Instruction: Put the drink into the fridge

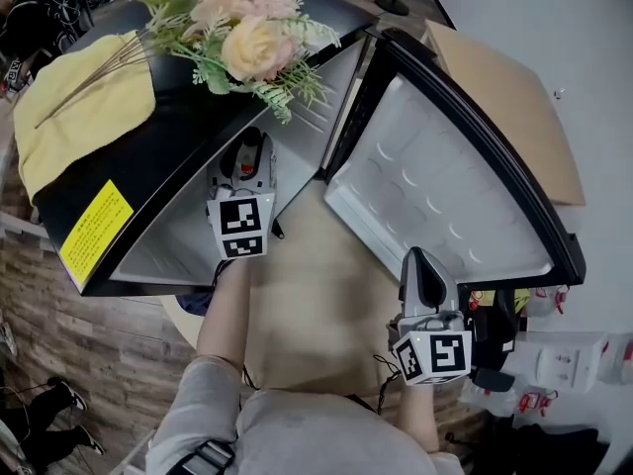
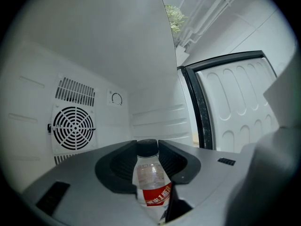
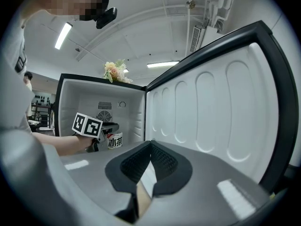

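Note:
A clear drink bottle with a black cap and a red label stands upright between the pads of my left gripper, which is shut on it. That gripper reaches into the open fridge, under its black top. In the right gripper view the bottle hangs low inside the white fridge cavity, beside the left gripper's marker cube. My right gripper hovers outside, in front of the open door. Its jaws are shut with nothing between them.
The fridge's back wall carries a round fan grille and a dial. Ribbed side walls flank the cavity. A bouquet of flowers and a yellow cloth lie on the fridge top. A cardboard sheet lies beyond the door.

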The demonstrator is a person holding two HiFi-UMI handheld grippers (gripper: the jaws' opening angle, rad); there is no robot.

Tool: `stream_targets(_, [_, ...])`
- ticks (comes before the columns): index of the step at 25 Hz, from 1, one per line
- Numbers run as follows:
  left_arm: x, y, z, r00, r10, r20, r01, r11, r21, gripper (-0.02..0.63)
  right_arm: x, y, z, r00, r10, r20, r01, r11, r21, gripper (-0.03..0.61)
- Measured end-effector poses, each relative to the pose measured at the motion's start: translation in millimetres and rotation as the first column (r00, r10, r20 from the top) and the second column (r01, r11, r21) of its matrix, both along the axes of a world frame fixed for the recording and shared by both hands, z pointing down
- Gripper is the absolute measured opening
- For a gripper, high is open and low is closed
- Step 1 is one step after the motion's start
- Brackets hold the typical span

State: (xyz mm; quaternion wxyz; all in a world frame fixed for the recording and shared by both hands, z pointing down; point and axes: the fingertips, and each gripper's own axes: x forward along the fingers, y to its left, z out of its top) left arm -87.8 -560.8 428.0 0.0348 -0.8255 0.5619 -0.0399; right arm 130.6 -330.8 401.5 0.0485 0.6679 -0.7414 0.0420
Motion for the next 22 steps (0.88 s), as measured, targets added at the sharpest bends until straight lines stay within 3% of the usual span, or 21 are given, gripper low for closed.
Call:
stream_targets(11, [3.4, 13.9, 3.7, 1.000, 0.022, -0.007, -0.022, 0.998, -0.052, 0.156, -2.5, 10.6, -9.3, 1.000, -0.014, -0.002, 0.014, 1.000, 0.025, 0.011])
stream_targets(17, [-7.9, 33.0, -1.6, 0.999, -0.027, -0.024, 0.026, 0.998, -0.060, 0.163, -4.4, 18.5, -18.3, 0.999, -0.036, 0.003, 0.036, 0.998, 0.058, 0.011])
stream_targets(21, [-20.0, 57.6, -14.7, 0.996, -0.076, -0.055, 0.073, 0.996, -0.043, 0.017, -7.8, 25.8, -24.3, 0.998, -0.063, 0.009, 0.062, 0.995, 0.079, 0.011])
stream_targets(22, [-21.9, 64.7, -18.9, 0.995, -0.079, -0.066, 0.076, 0.996, -0.039, 0.011, -9.3, 27.5, -25.9, 0.997, -0.072, 0.011, 0.071, 0.994, 0.084, 0.011])
